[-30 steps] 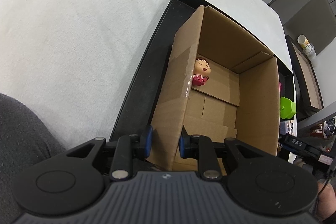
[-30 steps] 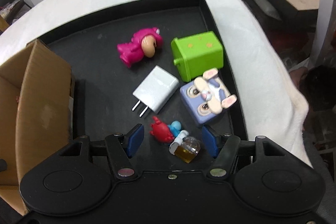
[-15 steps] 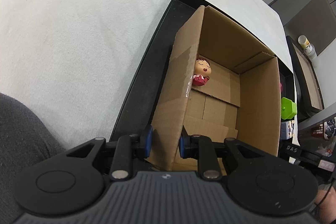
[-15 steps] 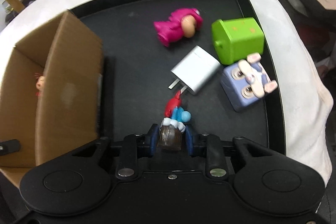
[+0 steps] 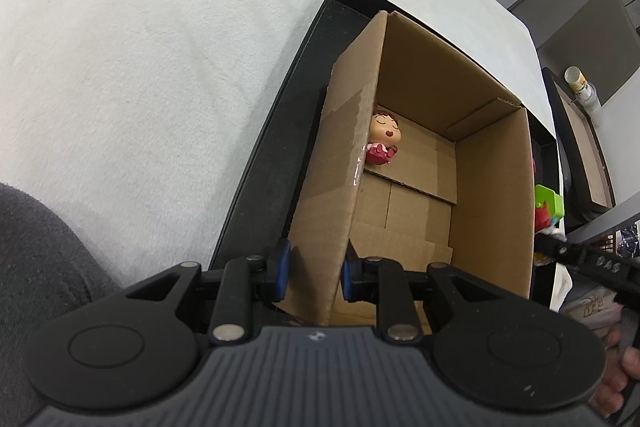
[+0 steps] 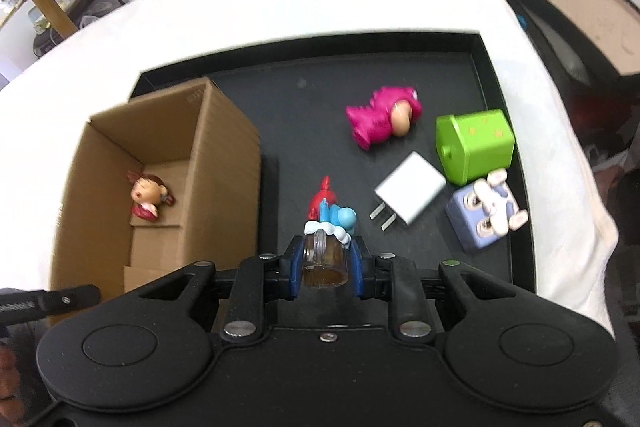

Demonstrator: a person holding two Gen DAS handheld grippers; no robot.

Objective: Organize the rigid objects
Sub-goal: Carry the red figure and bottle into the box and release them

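My right gripper [image 6: 325,263] is shut on a small beer-mug toy [image 6: 323,259] with a blue and red figure on top, lifted above the black tray [image 6: 304,95]. My left gripper [image 5: 313,269] is shut on the near left wall of the open cardboard box [image 5: 492,187], also seen from the right wrist as the cardboard box [image 6: 224,147] at the tray's left. A red-dressed doll [image 5: 382,141] lies inside the box; the right wrist view shows the doll [image 6: 148,197] on its floor. The held toy [image 5: 544,217] peeks past the box's right wall.
On the tray's right lie a pink dinosaur figure [image 6: 384,117], a green cube [image 6: 474,145], a white plug adapter [image 6: 408,189] and a lilac bunny cube [image 6: 486,211]. A white cloth [image 5: 140,47] covers the table. A dark sleeve [image 5: 36,267] is at lower left.
My right gripper closed on the mug toy and lifted it off the tray, swinging left towards the box. The left gripper kept its hold on the box wall.
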